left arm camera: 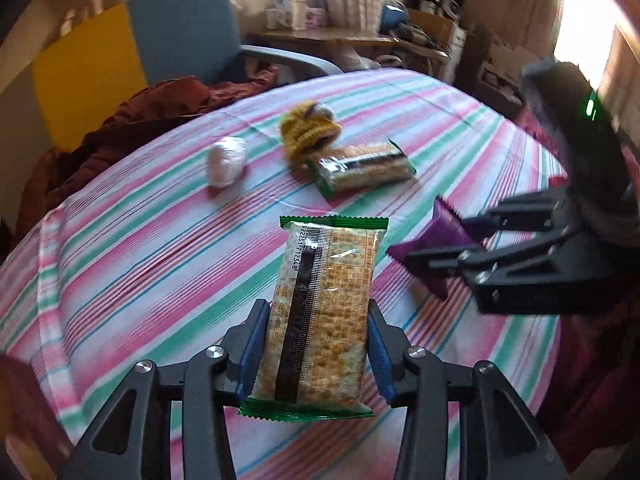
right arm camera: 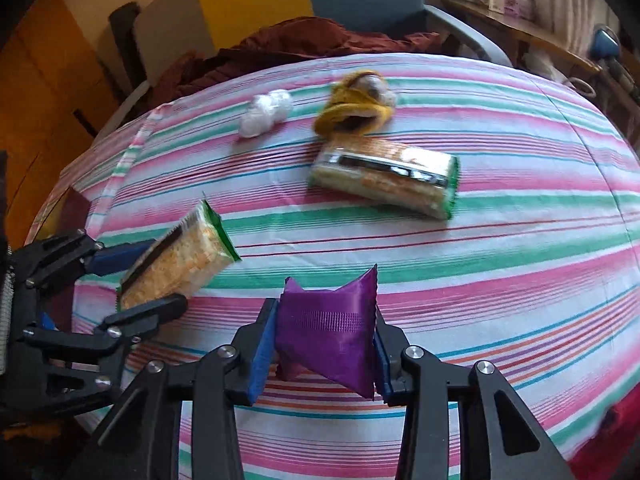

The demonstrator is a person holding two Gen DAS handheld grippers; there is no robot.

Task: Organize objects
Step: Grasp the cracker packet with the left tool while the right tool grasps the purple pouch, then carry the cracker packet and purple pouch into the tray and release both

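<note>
A green-edged cracker pack stands lengthwise between the blue pads of my left gripper, which is shut on it just above the striped tablecloth. To its right, my right gripper is shut on a purple foil packet. In the right wrist view the purple packet is crumpled between the pads of the right gripper. The left gripper shows at the left there, holding the cracker pack tilted.
A second cracker pack, a yellow knitted item and a white plastic wad lie farther back on the tablecloth. A rust-red garment and a blue-grey chair lie beyond the far edge.
</note>
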